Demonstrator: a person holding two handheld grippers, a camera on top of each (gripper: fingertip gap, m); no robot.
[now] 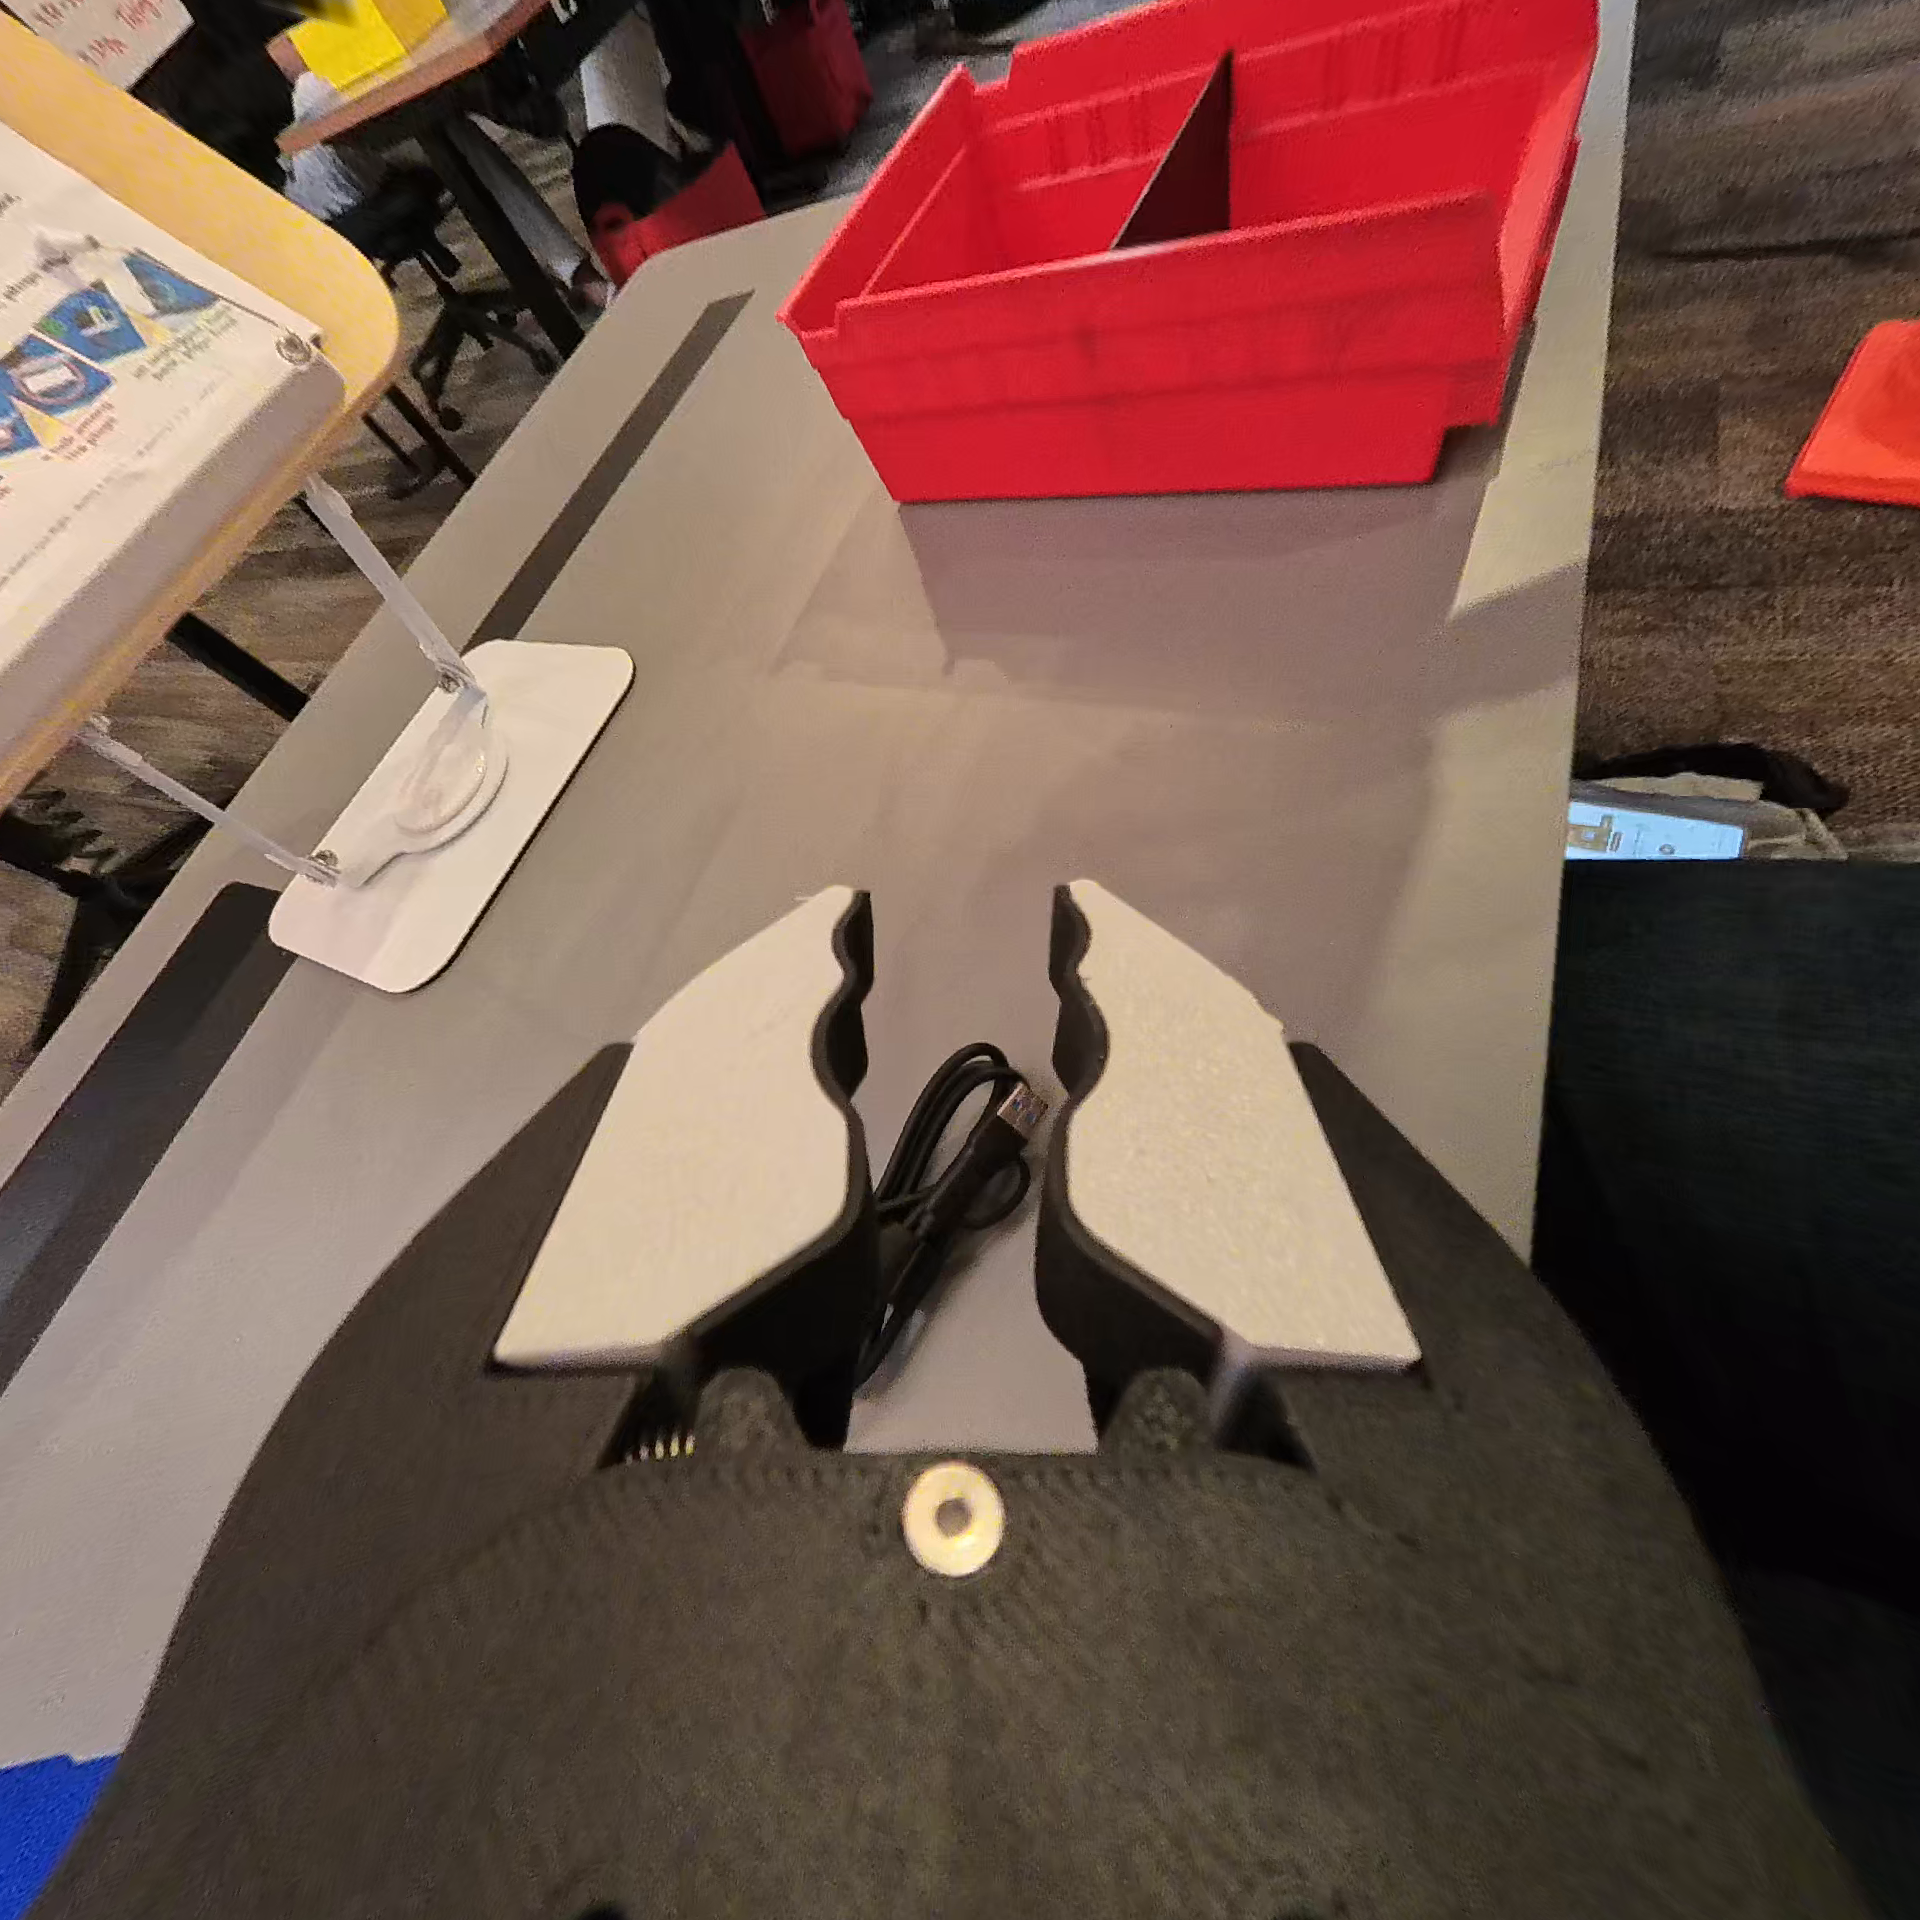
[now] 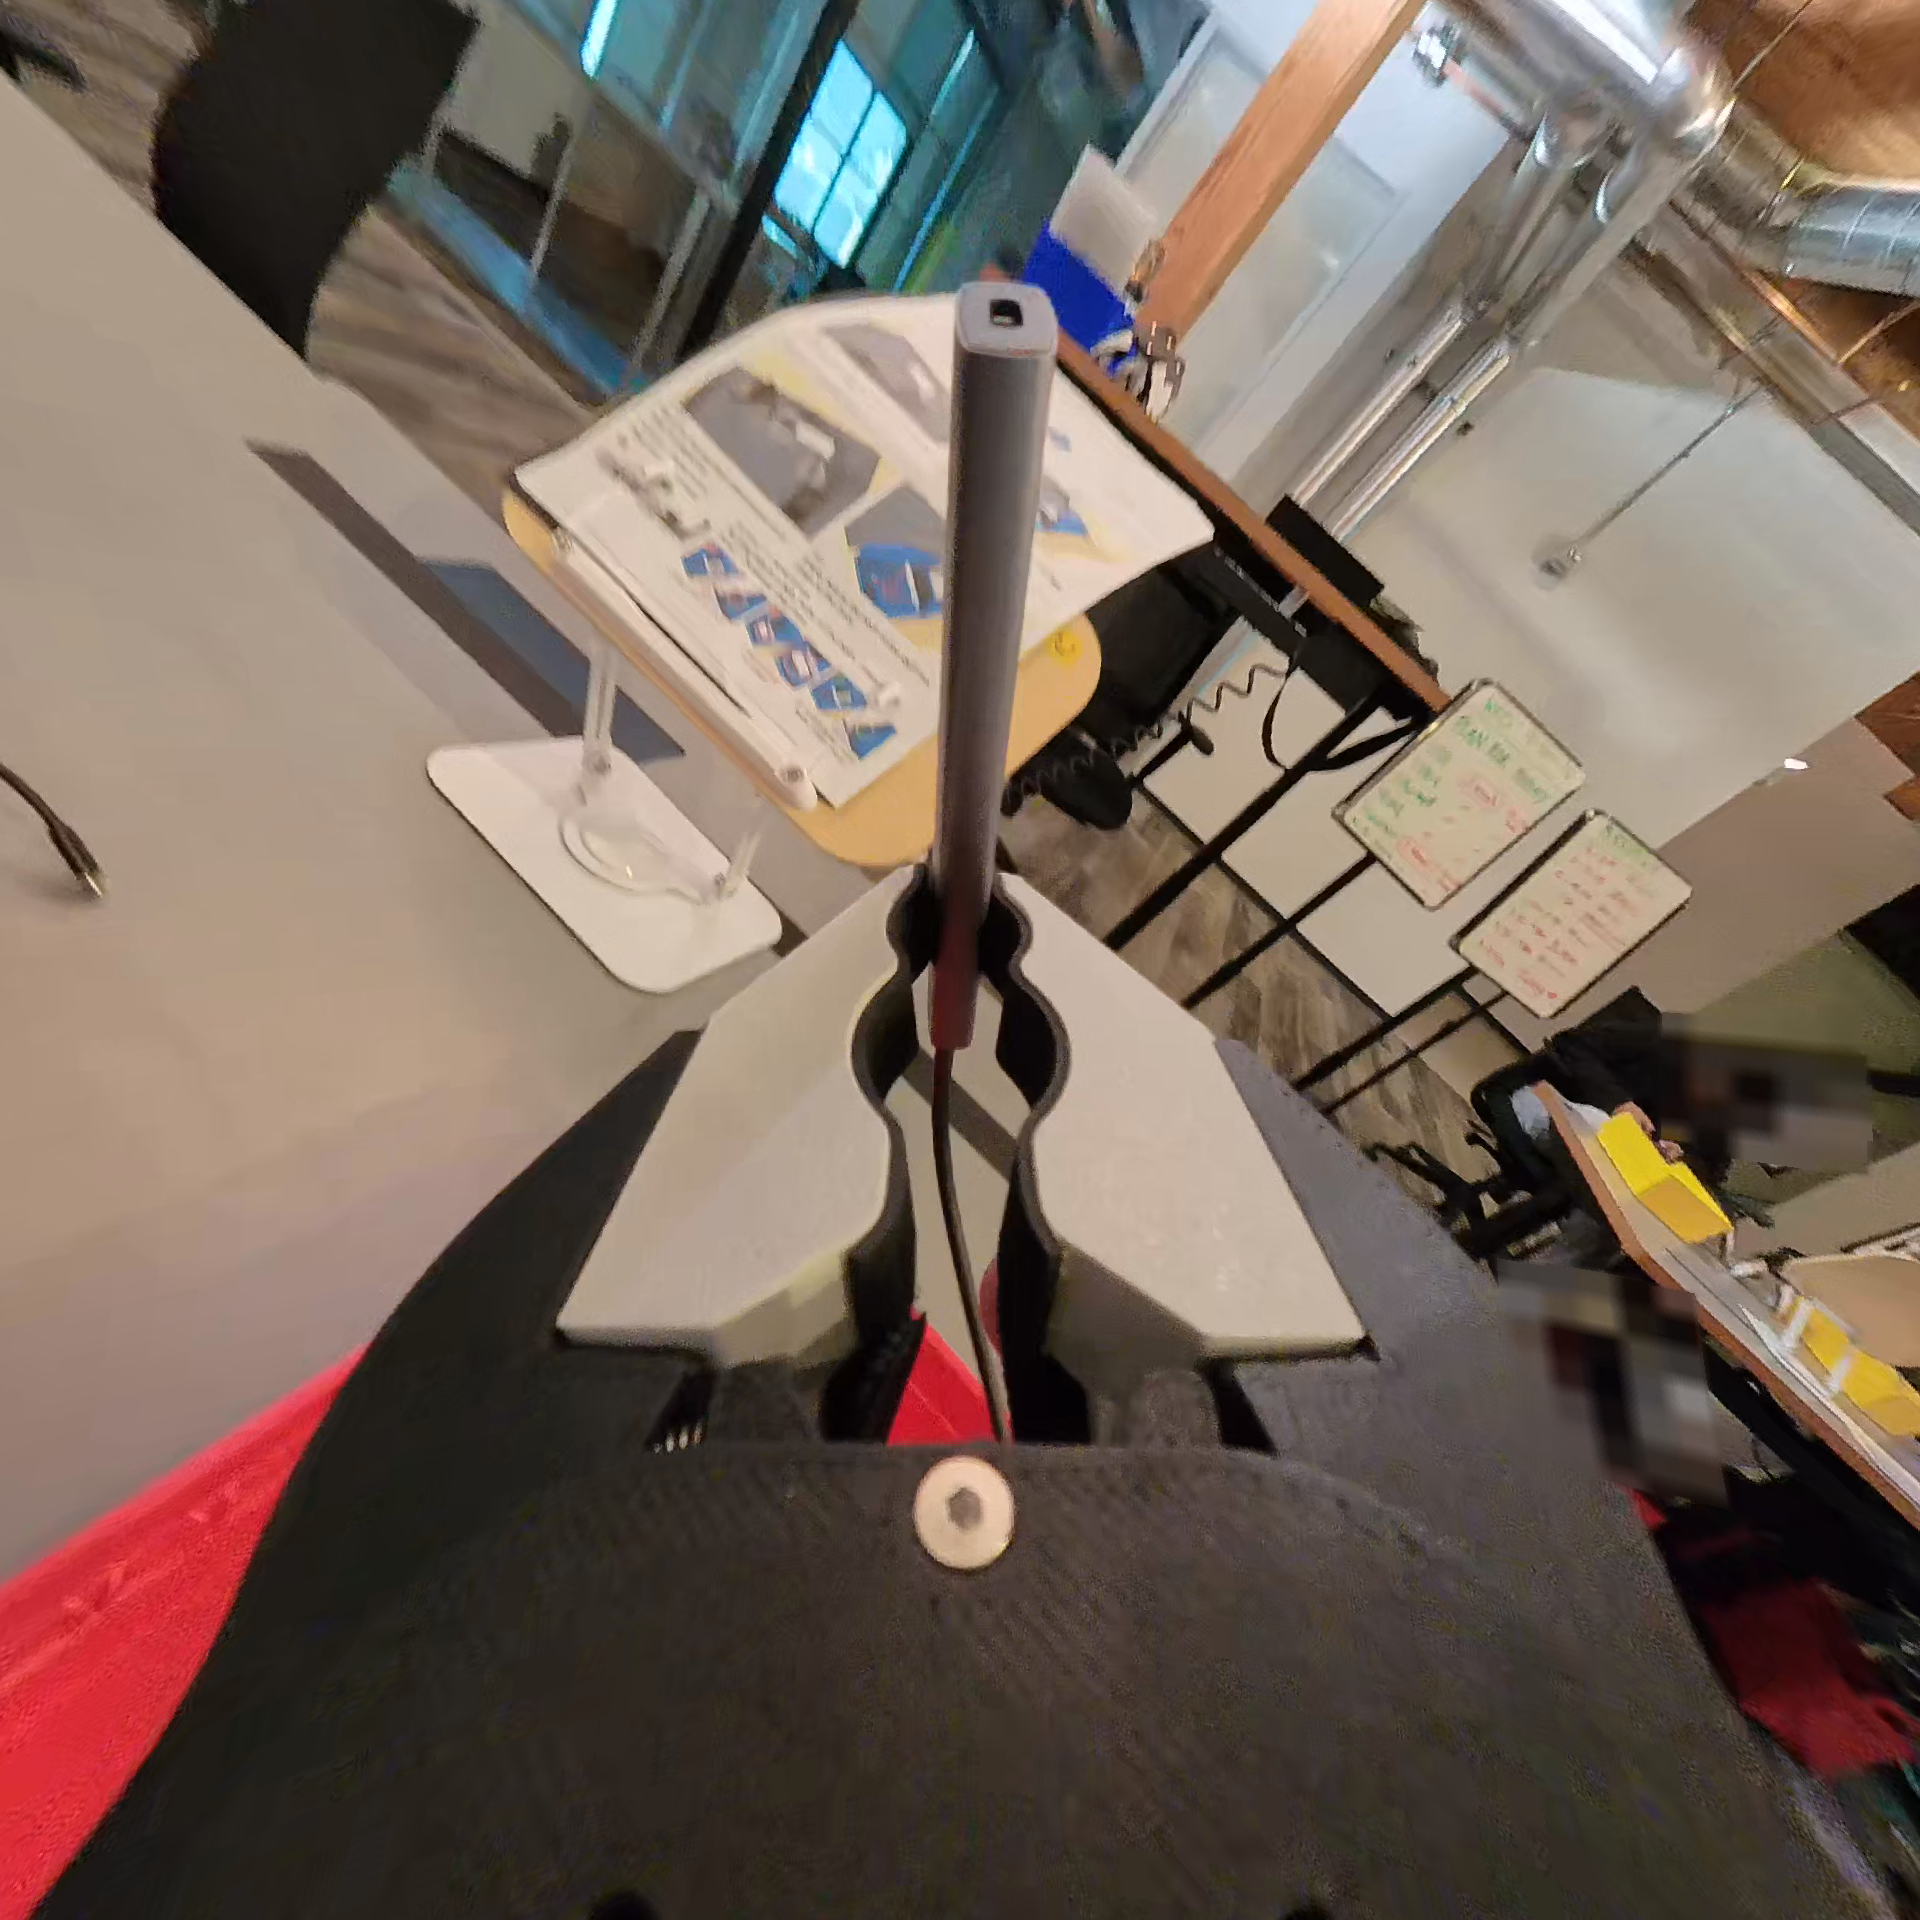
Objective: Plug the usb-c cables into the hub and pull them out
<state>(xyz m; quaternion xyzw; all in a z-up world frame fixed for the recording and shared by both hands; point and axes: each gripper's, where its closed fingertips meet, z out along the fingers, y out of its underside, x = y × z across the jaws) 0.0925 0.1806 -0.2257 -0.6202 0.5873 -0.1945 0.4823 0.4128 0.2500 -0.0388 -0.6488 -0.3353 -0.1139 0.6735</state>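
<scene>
My left gripper (image 1: 961, 914) is open above the grey table (image 1: 1039, 675). A coiled black cable (image 1: 951, 1153) with a metal plug (image 1: 1023, 1110) lies on the table below and between its fingers, untouched. My right gripper (image 2: 958, 904) is shut on a slim grey hub (image 2: 989, 582), held edge-on and pointing away, with a port showing at its far end (image 2: 1006, 312). The hub's own thin black cord (image 2: 961, 1226) runs back between the fingers. Another black cable end (image 2: 62, 842) lies on the table at the left edge of the right wrist view.
A red divided bin (image 1: 1195, 312) stands at the far end of the table; red plastic (image 2: 135, 1621) also shows under my right gripper. A clear stand with a printed sheet (image 2: 790, 582) on a white base (image 1: 457, 821) stands at the table's edge. The table's right edge (image 1: 1558, 831) drops off beside a dark chair (image 1: 1725, 1195). Left tips to right tips: about 40 cm.
</scene>
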